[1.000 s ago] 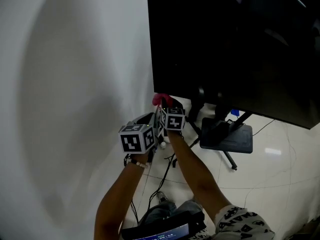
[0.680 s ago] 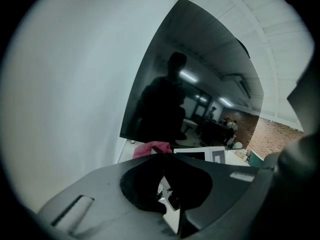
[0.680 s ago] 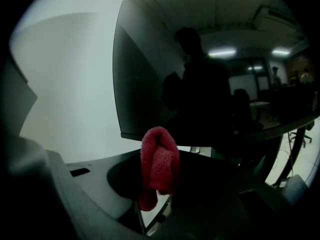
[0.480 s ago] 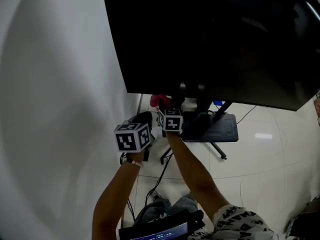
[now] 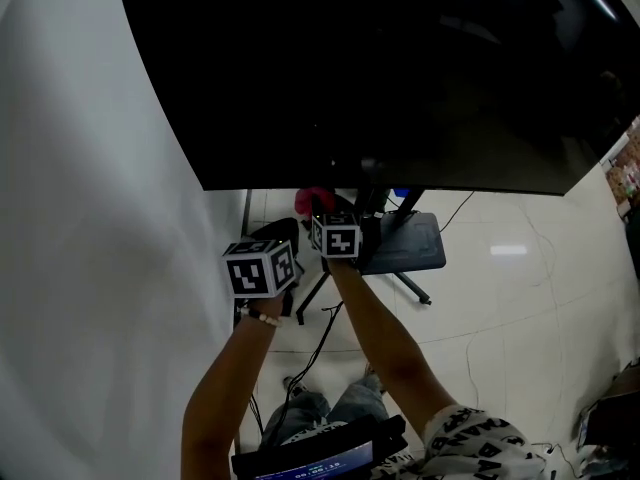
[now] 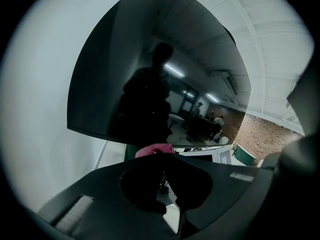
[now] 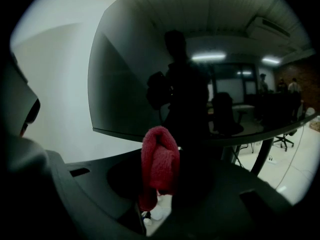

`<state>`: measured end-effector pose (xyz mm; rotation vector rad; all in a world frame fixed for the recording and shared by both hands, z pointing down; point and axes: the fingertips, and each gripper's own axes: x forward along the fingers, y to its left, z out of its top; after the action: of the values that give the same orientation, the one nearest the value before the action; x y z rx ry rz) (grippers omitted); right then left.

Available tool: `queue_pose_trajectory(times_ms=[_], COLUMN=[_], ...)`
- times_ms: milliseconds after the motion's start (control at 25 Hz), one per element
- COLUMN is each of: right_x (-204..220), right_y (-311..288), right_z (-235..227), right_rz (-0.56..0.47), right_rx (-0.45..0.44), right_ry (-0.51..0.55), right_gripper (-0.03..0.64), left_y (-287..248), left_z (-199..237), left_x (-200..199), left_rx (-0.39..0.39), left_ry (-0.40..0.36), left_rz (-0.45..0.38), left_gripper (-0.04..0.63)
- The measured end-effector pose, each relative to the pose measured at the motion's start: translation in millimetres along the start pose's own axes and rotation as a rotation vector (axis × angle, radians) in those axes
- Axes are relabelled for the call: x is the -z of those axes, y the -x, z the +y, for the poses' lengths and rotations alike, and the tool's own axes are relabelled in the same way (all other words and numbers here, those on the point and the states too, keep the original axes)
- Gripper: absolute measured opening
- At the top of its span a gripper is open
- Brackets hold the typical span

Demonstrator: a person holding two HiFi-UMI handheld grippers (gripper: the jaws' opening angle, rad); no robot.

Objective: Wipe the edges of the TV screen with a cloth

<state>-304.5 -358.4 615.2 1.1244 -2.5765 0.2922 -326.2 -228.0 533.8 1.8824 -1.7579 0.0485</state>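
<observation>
Red cloth (image 7: 159, 164) pinched in right gripper (image 5: 322, 212) fingers, just below TV screen (image 5: 380, 68) bottom edge. Left gripper (image 6: 167, 159) alongside, fingers together, empty. TV stand (image 5: 405, 246) close behind; white wall (image 5: 90, 218) left.

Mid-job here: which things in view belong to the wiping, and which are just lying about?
Job: TV screen; red cloth, held by the right gripper; left gripper, shut and empty.
Lying about: stand base; floor cables; wall.
</observation>
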Motion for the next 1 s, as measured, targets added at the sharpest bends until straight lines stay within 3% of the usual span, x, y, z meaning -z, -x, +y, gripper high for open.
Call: queue_pose_trajectory(times_ms=[720, 1000], right_x=[17, 21], right_y=[68, 96], right_z=[-179, -246], right_rz=[0.033, 0.02], right_rx=[0.119, 0.132], right_ry=[-0.045, -0.06], right_gripper=[0.117, 0.117], left_y=[-92, -134], left_z=[-132, -182], left_x=[36, 54], left_rx=[0.082, 0.077], left_ry=[-0.041, -0.06], left_rz=[0.104, 0.122], left_gripper=[-0.014, -0.014])
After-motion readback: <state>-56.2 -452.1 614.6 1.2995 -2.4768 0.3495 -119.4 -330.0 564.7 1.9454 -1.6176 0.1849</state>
